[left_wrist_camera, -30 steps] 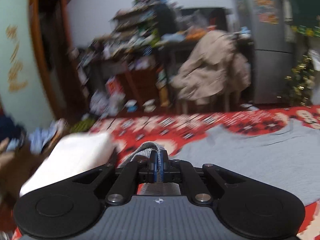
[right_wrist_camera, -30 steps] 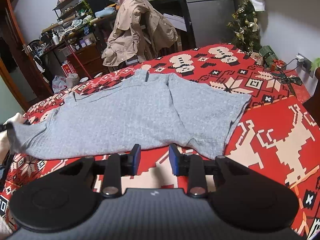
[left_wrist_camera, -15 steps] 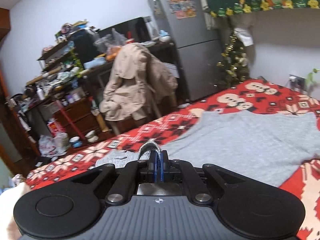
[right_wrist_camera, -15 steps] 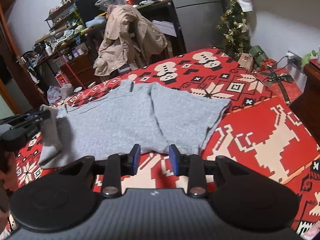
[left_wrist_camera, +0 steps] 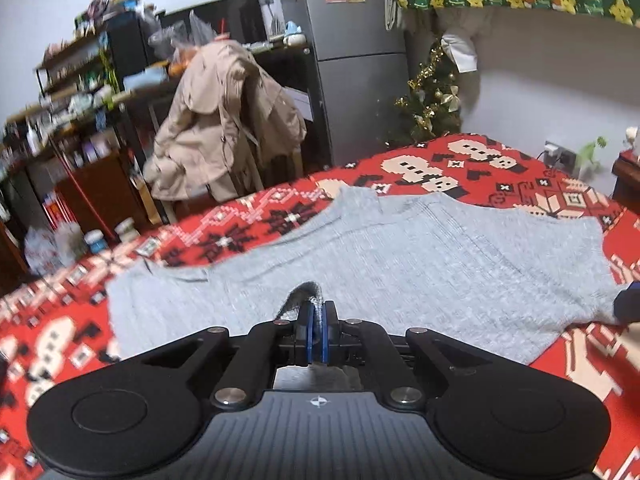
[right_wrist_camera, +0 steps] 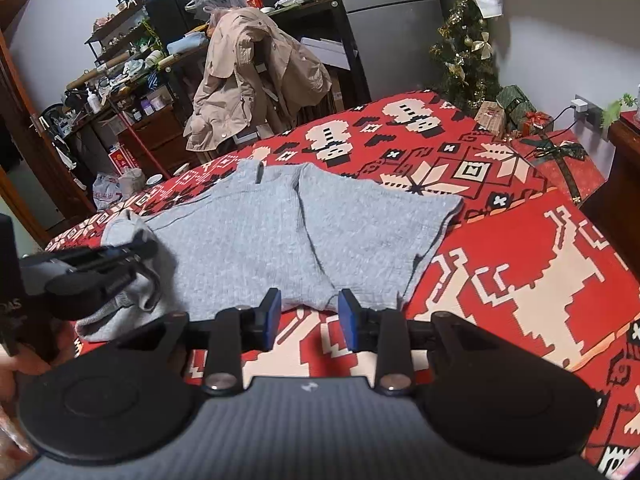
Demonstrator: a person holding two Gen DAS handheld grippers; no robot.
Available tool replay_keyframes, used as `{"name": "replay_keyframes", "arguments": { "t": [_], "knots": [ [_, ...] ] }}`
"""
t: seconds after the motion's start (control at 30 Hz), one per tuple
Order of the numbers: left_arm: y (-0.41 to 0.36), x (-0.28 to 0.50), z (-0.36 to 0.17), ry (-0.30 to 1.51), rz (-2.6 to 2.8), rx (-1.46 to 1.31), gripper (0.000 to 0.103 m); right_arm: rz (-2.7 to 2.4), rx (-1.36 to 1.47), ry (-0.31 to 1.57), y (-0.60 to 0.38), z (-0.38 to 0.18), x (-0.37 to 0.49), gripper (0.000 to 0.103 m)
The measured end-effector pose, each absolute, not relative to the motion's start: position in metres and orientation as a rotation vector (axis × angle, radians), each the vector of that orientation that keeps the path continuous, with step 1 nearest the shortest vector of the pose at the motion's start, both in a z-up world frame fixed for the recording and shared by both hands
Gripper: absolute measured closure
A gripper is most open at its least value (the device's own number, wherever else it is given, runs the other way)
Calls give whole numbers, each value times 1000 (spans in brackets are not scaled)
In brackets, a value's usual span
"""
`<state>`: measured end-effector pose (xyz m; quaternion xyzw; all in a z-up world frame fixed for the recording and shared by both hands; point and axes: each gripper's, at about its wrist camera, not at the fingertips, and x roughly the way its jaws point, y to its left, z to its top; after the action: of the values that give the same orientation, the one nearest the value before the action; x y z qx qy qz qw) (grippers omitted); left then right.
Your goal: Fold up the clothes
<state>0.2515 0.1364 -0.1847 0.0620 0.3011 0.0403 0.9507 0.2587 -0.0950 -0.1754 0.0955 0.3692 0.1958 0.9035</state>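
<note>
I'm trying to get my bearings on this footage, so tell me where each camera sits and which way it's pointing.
Left wrist: rides the left tongs, facing across the grey sweater on the red bedspread; tongs shut on a sweater fold.
Right wrist: rides the right tongs, open at the sweater's near hem, facing the same way; the left tongs and a hand show at left.
Shared: sweater, bedspread, beige coat, Christmas tree.
</note>
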Motion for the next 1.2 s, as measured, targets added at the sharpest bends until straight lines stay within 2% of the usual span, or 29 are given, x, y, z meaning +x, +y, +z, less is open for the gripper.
{"name": "replay_keyframes", "arguments": {
  "t": [0.2, 0.43, 0.6, 0.97, 1.2],
  "knots": [
    [121, 248, -194, 638, -3, 112, 92, 403, 205, 764, -88, -175, 263, 68],
    [114, 219, -185, 605, -33, 127, 91, 441, 204, 748, -77, -169, 267, 68],
    [133, 189, -175, 586, 12, 155, 84, 516, 192, 745, -52, -165, 272, 68],
    [200, 151, -189, 653, 181, 216, 84, 630, 119, 782, 22, -181, 273, 68],
    [201, 149, -195, 654, 165, 237, 83, 681, 60, 812, 68, -195, 270, 68]
  ]
}}
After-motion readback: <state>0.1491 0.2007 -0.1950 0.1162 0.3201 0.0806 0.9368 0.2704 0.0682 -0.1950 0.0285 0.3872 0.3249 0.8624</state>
